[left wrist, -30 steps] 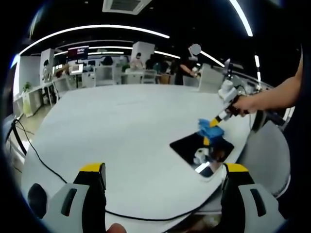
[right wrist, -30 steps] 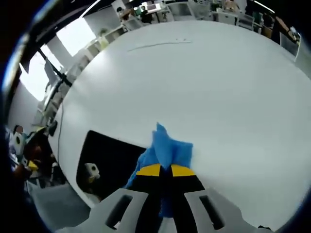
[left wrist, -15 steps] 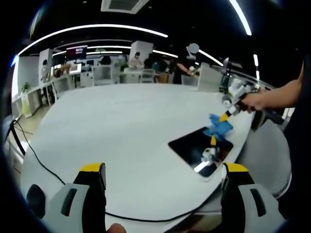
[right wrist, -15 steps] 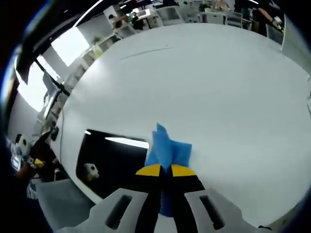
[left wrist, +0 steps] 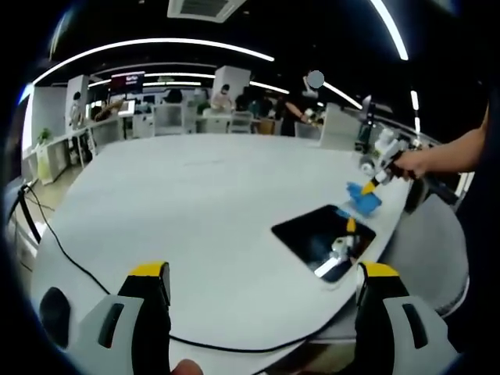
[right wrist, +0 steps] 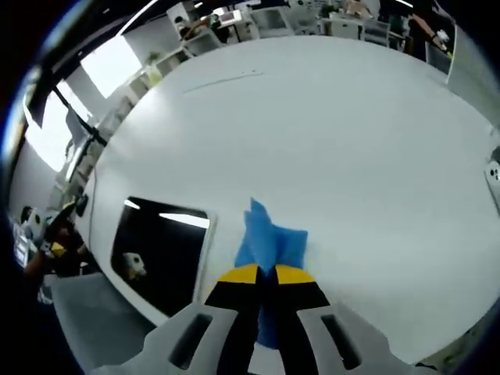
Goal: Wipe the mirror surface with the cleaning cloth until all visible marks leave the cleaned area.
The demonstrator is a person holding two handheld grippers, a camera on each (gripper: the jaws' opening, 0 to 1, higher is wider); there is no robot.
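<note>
Both jaws of the right gripper pinch the blue cloth, just right of the mirror. Left gripper jaws stand spread wide, holding nothing

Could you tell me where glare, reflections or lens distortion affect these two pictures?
Left gripper view: fisheye bends the ceiling light strips into arcs and curves the white table's edge; the dark rectangular mirror reflects a bright patch near its close corner. Right gripper view: the mirror shows a bright streak along its top edge; the blue cleaning cloth is sharp, far desks are small.
</note>
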